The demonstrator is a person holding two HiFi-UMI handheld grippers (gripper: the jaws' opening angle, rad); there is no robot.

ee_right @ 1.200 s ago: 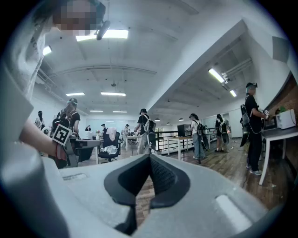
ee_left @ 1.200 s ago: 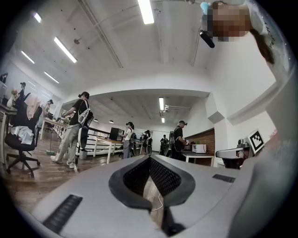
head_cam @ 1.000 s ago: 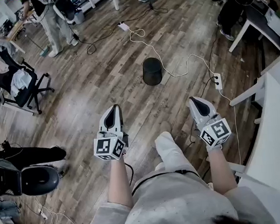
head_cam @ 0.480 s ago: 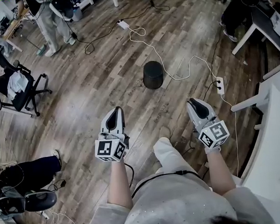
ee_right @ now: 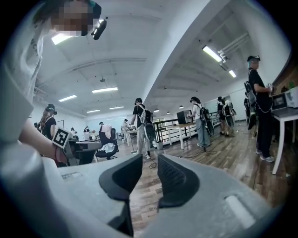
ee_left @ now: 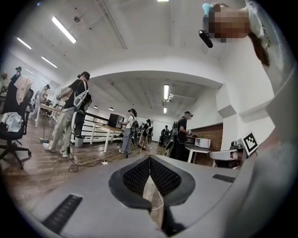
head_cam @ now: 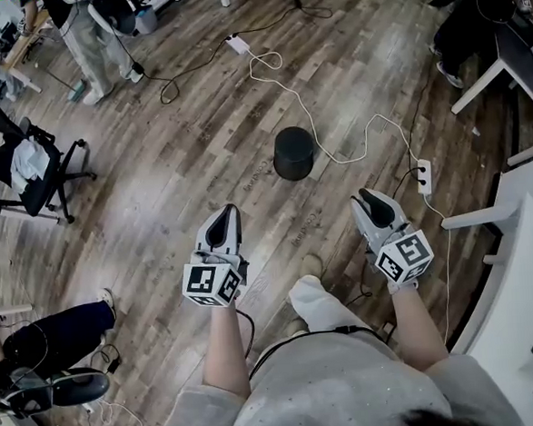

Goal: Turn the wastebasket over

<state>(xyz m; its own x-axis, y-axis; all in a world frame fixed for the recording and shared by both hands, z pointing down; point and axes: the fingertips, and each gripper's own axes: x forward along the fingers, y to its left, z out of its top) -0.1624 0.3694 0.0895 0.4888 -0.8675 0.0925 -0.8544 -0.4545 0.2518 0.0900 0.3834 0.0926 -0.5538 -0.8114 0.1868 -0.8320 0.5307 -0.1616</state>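
Grey plastic comes first: my 2 grippers sit on the near side of the wastebasket (head_cam: pixel 294 153), well apart from it and touching nothing. The left gripper (head_cam: pixel 223 218) is to the near left of the wastebasket. In the left gripper view its pads (ee_left: pixel 139 176) meet at the tip with nothing between them, so it is closed and empty. The right gripper (head_cam: pixel 372 200) is to the near right of the wastebasket. Its jaws are opening, and in the right gripper view only bare wooden floor shows through the gap.

Past both tips, the black wastebasket stands upright on the wooden floor (head_cam: pixel 198 148). A white cable (head_cam: pixel 335 155) runs just beside the wastebasket on its right, and a power strip (head_cam: pixel 423 176) lies further to that side.

I judge this as the approach step: nothing is grasped yet and the turning over has not begun. Next I need to close the distance, drop low, and get at least 1 gripper onto the rim or wall. The left gripper must open first. The cable is a snag risk when the wastebasket tips.
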